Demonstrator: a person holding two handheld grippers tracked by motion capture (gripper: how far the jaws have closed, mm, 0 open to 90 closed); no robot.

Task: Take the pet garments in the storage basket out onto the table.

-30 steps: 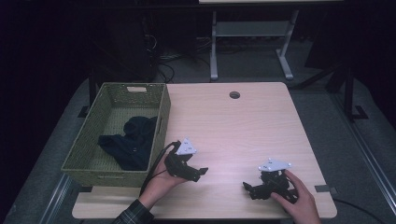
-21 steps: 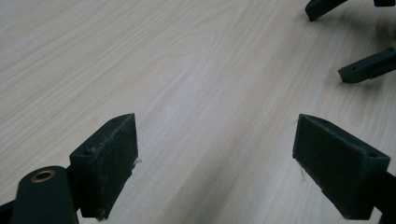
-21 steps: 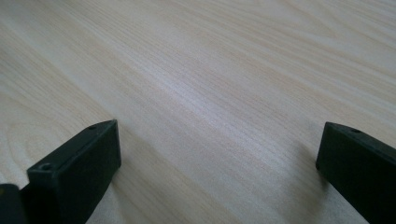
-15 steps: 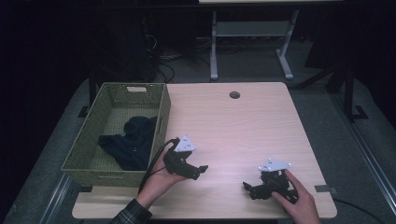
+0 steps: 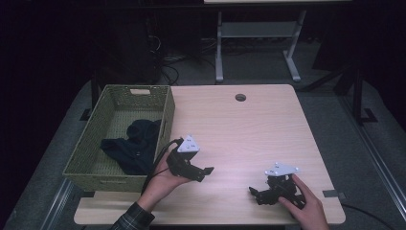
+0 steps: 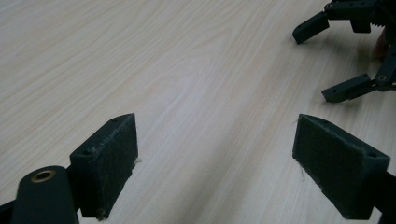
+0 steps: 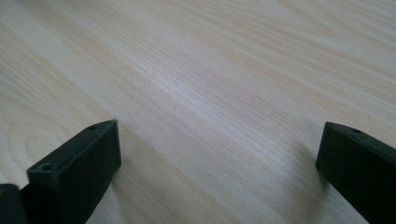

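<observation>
Judging by its slump inside the basket [image 5: 165, 117], the dark cloth [image 5: 131, 148] is soft and light, so pinch a raised fold; your left tool [image 5: 203, 173] and right tool [image 5: 254, 193] gape empty over the surface [image 5: 249, 129] beside that basket

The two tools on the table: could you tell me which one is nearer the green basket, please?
The left tool, in the hand right beside the woven basket; the right tool sits toward the table's opposite front corner.

My left hand-held gripper [image 5: 207, 171] and right hand-held gripper [image 5: 255, 194] point at each other, jaws spread wide (both empty), hands low.
</observation>
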